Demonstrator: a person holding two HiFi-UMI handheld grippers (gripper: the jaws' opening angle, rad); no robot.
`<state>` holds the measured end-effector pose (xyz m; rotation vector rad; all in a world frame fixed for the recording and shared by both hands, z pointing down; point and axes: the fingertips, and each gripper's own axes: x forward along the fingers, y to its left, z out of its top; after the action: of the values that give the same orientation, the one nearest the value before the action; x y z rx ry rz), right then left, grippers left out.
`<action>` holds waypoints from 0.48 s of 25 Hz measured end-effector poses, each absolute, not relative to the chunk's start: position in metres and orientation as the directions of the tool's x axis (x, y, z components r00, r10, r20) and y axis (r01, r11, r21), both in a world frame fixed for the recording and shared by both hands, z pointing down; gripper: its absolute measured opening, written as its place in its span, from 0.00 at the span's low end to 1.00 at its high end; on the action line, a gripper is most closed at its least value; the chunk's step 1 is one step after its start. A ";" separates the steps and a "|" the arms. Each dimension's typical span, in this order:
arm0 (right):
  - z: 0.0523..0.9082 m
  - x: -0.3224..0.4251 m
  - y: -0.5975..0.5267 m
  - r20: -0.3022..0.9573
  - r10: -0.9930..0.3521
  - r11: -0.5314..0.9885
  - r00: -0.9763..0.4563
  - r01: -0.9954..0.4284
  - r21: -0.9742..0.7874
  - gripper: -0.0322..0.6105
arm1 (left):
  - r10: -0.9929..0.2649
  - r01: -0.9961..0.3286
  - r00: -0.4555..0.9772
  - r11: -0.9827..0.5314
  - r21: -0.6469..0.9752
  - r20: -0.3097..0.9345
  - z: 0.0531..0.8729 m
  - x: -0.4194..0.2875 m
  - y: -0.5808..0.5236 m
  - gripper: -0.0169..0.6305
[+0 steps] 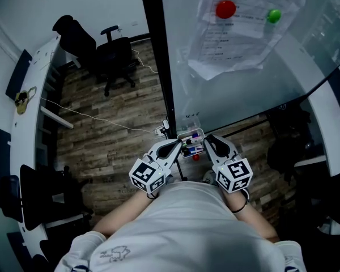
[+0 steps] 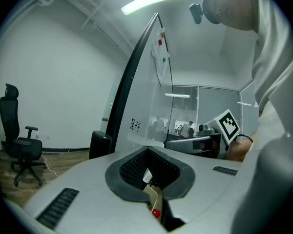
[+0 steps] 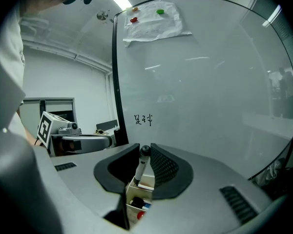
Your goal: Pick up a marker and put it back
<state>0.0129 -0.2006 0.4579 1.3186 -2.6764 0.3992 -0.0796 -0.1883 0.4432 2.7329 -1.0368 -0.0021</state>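
**Marker in claw, foot still in the box**

My right gripper (image 3: 144, 149) is clamped on the cap end of a black marker (image 3: 138, 169). The marker stands near upright w/ its lower end inside the white holder box (image 3: 147, 183), at the foot of the glass board (image 3: 210, 106). My left gripper (image 2: 147, 149) is closed on nothing, just beside the box. Other markers (image 3: 136, 203) lie lower in it.

Progress, my guess: can't tell pick from return. If pick, lift-out and set-back are both left to do. If return, only the release is left.
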 end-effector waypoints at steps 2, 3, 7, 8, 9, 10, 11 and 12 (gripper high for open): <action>0.463 0.012 -0.201 0.244 -0.749 0.588 -0.616 -0.788 -0.184 0.17 | -0.660 -0.660 0.747 -0.721 0.211 0.082 0.447 -0.080 -0.188 0.04; 0.466 0.011 -0.202 0.251 -0.743 0.591 -0.620 -0.784 -0.189 0.17 | -0.663 -0.663 0.744 -0.717 0.215 0.087 0.449 -0.080 -0.189 0.04; 0.479 0.009 -0.202 0.281 -0.719 0.599 -0.635 -0.772 -0.212 0.17 | -0.673 -0.676 0.732 -0.698 0.237 0.107 0.460 -0.081 -0.191 0.04; 0.482 0.009 -0.201 0.288 -0.714 0.600 -0.638 -0.770 -0.217 0.17 | -0.674 -0.678 0.730 -0.694 0.243 0.112 0.462 -0.080 -0.190 0.04; 0.485 0.009 -0.201 0.295 -0.709 0.601 -0.640 -0.768 -0.221 0.17 | -0.675 -0.679 0.729 -0.690 0.249 0.117 0.464 -0.080 -0.189 0.04; 0.487 0.009 -0.201 0.302 -0.704 0.602 -0.643 -0.766 -0.227 0.17 | -0.675 -0.680 0.728 -0.687 0.254 0.122 0.466 -0.079 -0.189 0.04; 0.491 0.009 -0.201 0.309 -0.699 0.602 -0.645 -0.764 -0.232 0.17 | -0.675 -0.681 0.727 -0.684 0.259 0.126 0.468 -0.079 -0.188 0.04; 0.494 0.009 -0.200 0.316 -0.695 0.602 -0.646 -0.763 -0.237 0.17 | -0.675 -0.682 0.726 -0.682 0.265 0.131 0.470 -0.078 -0.188 0.04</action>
<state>0.0092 -0.2005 0.4937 1.2134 -2.6362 0.5255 -0.0778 -0.1880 0.4697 2.6357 -1.0642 0.0323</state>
